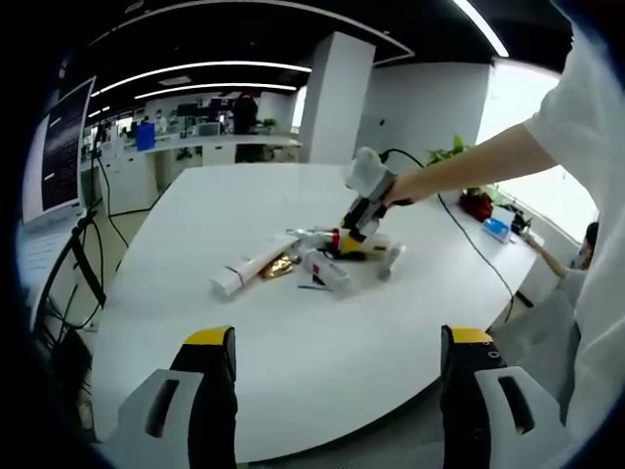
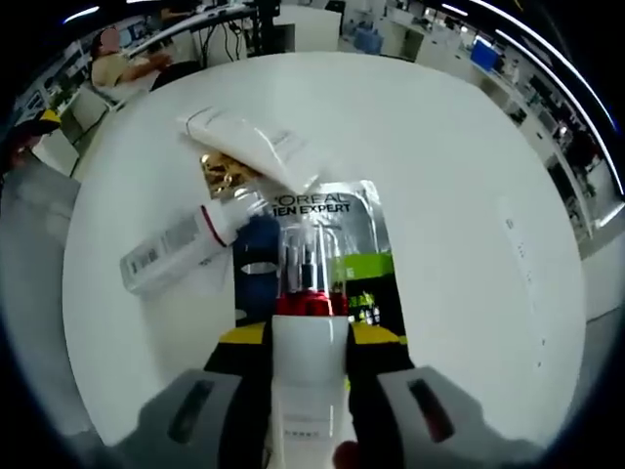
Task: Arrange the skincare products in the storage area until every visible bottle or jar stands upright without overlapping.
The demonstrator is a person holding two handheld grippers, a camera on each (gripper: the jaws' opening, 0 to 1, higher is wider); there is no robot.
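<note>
In the right gripper view, the right gripper [image 2: 311, 344] has its yellow-tipped jaws closed on a white plastic bottle with a red collar and clear cap [image 2: 310, 366], which runs lengthwise between them, cap pointing away. The grip sits on the white body just below the collar. That looks like the sound place: the body seems stiff and smooth, so it may slip if pinched lightly, and the clear cap looks like the weaker part to squeeze.

Just past the cap, flat on the round white table [image 2: 469, 166], lies a silvery L'Oréal Men Expert sachet with a green patch [image 2: 337, 225]; thin and floppy, it will likely not stand. A dark blue jar [image 2: 258, 246] sits at its edge, short and probably stable once upright. Beside that lies a white tube with a red band [image 2: 176, 249]. Further on are a crumpled gold foil piece [image 2: 223, 176] and a white squeeze tube [image 2: 249, 142], soft-walled and best taken near its cap.

In the left gripper view, the left gripper [image 1: 337, 366] hangs wide open and empty off the table's near edge, well apart from the pile around the middle of the table.
</note>
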